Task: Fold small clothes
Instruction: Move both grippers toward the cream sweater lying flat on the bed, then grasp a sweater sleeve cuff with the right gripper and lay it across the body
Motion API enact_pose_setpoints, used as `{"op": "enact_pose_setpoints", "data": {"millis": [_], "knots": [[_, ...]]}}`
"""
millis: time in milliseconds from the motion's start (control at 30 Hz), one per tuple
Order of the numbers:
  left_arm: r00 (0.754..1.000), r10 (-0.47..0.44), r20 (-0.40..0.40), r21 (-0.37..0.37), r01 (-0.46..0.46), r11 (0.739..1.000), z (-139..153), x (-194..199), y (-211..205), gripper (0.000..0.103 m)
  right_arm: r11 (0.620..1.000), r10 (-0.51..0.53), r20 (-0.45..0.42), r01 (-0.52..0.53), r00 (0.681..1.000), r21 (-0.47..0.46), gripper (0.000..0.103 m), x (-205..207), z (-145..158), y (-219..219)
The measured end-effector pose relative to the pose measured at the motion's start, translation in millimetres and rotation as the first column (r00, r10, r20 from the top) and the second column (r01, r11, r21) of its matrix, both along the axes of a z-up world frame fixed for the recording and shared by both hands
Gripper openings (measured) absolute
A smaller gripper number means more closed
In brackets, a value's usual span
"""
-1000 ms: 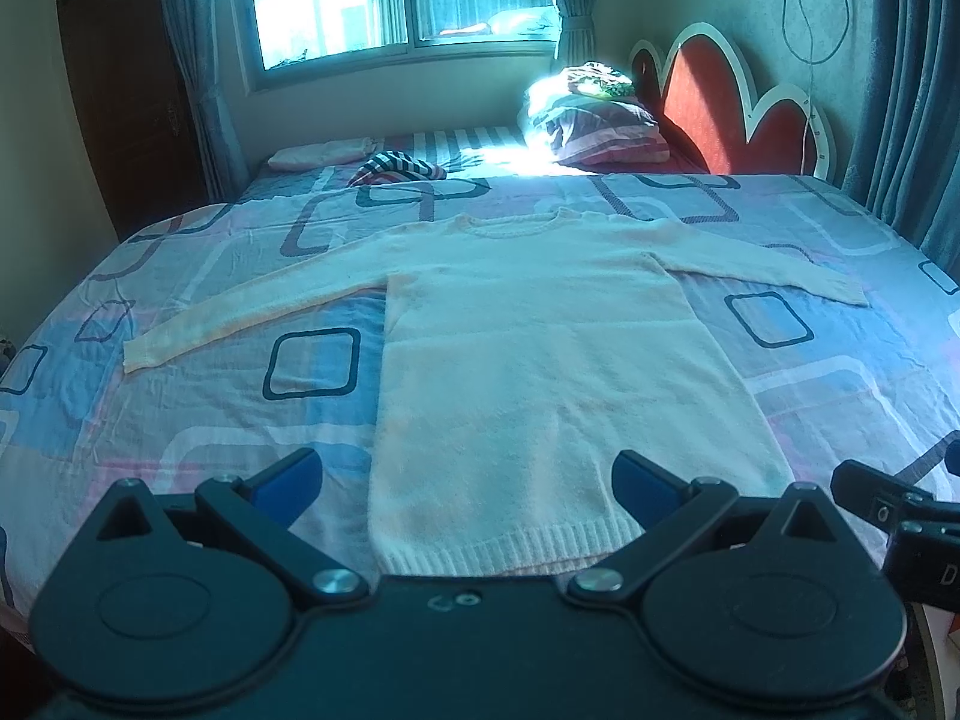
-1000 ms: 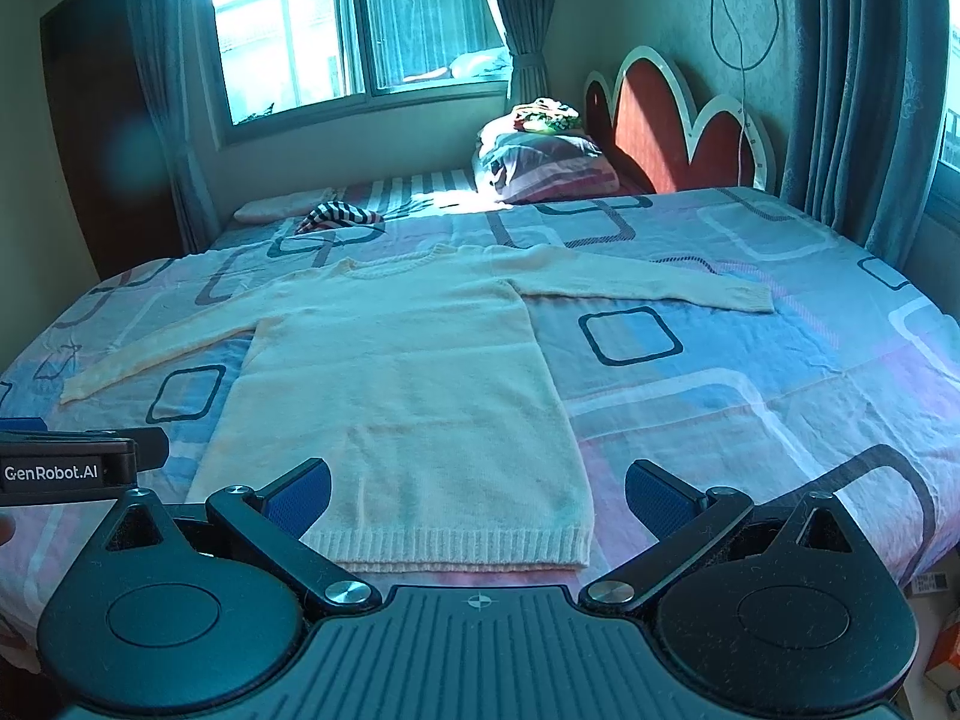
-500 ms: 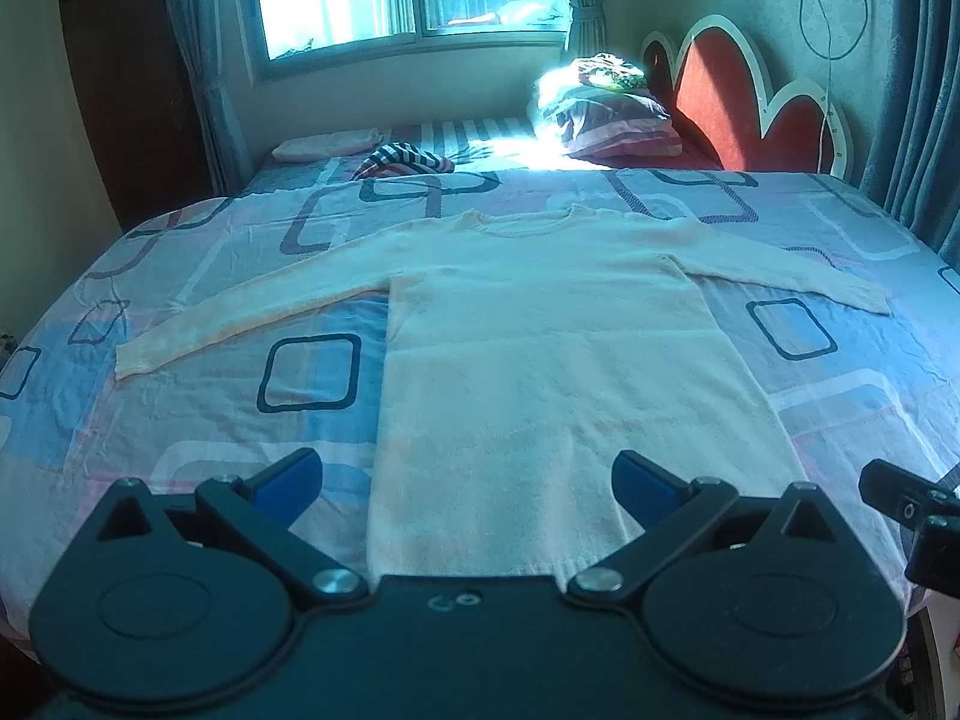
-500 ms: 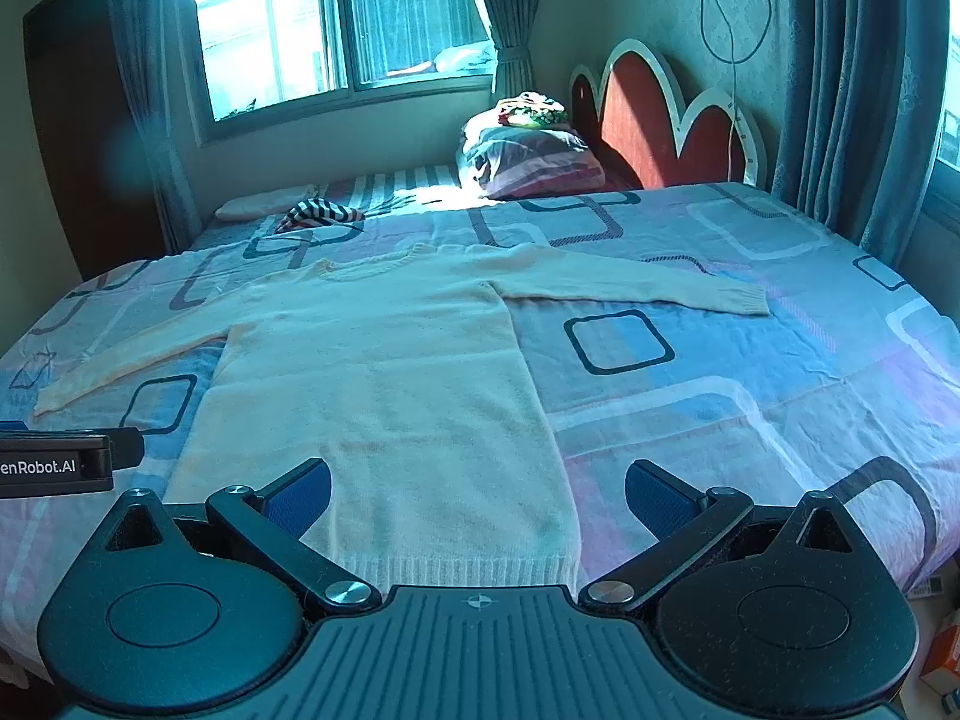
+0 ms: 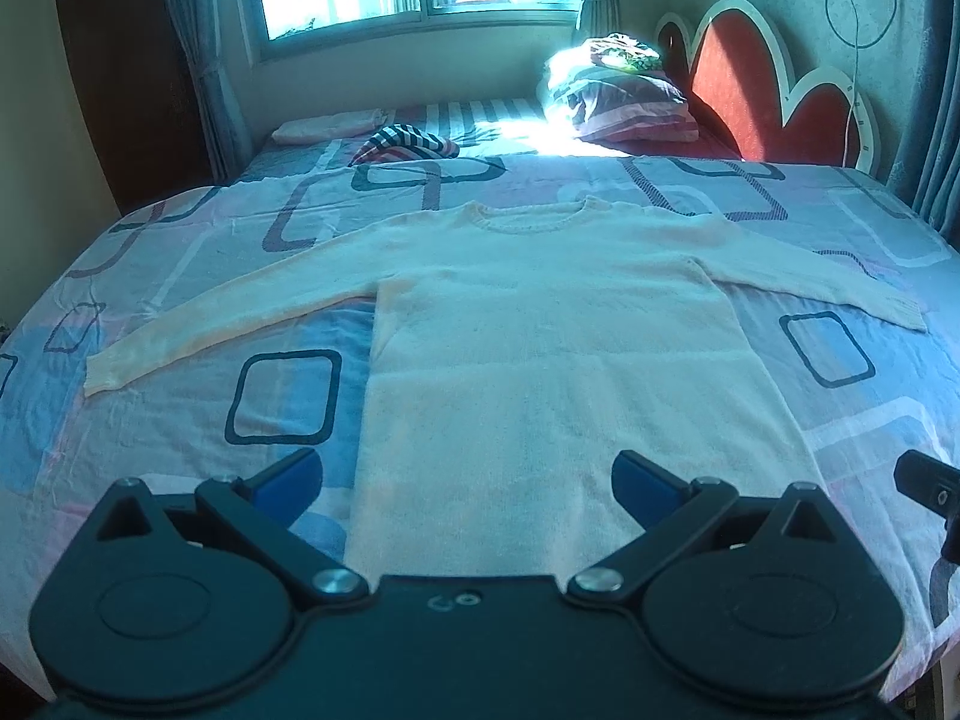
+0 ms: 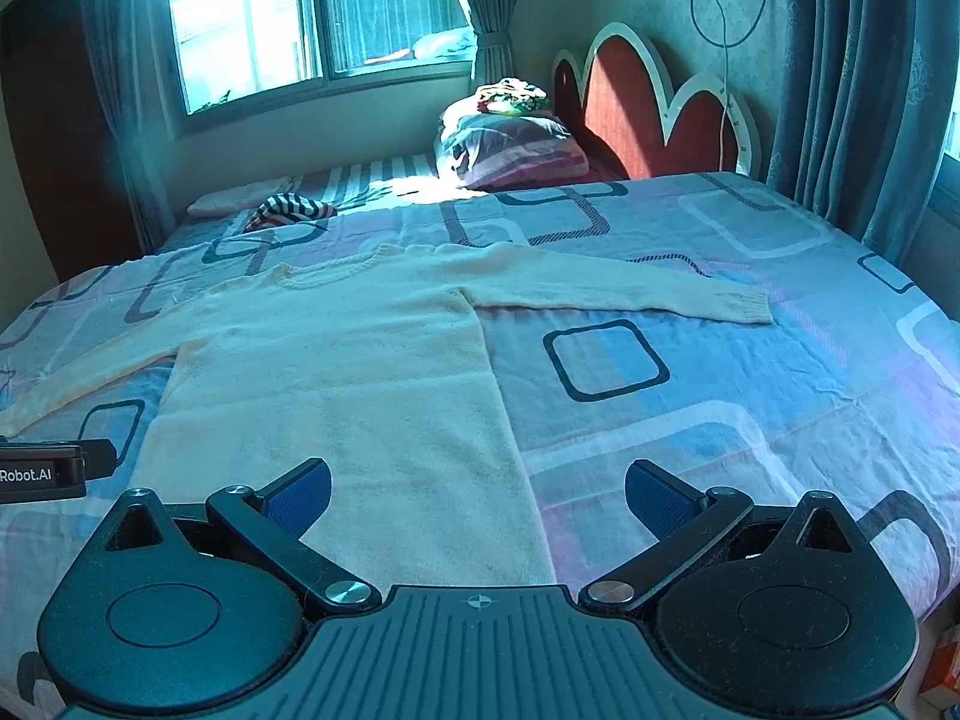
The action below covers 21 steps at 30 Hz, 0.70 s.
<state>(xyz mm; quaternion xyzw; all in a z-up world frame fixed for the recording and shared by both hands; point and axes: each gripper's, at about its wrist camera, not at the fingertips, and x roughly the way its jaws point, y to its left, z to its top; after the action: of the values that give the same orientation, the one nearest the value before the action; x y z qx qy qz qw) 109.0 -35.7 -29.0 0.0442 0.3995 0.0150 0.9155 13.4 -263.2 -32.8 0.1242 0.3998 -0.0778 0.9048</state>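
Observation:
A cream long-sleeved knit sweater (image 5: 540, 348) lies flat on the bed, neck away from me, both sleeves spread out to the sides. It also shows in the right wrist view (image 6: 336, 372). My left gripper (image 5: 468, 480) is open and empty, just above the sweater's lower part. My right gripper (image 6: 477, 489) is open and empty, above the sweater's lower right edge. The hem is hidden behind both gripper bodies. The right gripper's body shows at the right edge of the left wrist view (image 5: 930, 492).
The bed (image 6: 720, 360) has a blue and pink sheet with square patterns. A striped garment (image 5: 408, 144) and a pile of pillows (image 5: 624, 102) lie at the far end. A red headboard (image 5: 768, 78) stands at the back right. Curtains hang at the right.
Both grippers have moved forward over the bed toward the sweater, so its hem is now hidden behind them. Both stay open. The sweater has not moved.

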Motion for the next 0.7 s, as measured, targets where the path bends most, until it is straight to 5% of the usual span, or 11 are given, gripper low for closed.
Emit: {"op": "enact_pose_setpoints", "data": {"millis": [700], "knots": [[0.994,0.088,-0.059,-0.042,-0.091,0.995,-41,125,-29,0.102,0.996,-0.083,-0.056,0.084,0.995,0.012,0.103,115,-66,-115]]}}
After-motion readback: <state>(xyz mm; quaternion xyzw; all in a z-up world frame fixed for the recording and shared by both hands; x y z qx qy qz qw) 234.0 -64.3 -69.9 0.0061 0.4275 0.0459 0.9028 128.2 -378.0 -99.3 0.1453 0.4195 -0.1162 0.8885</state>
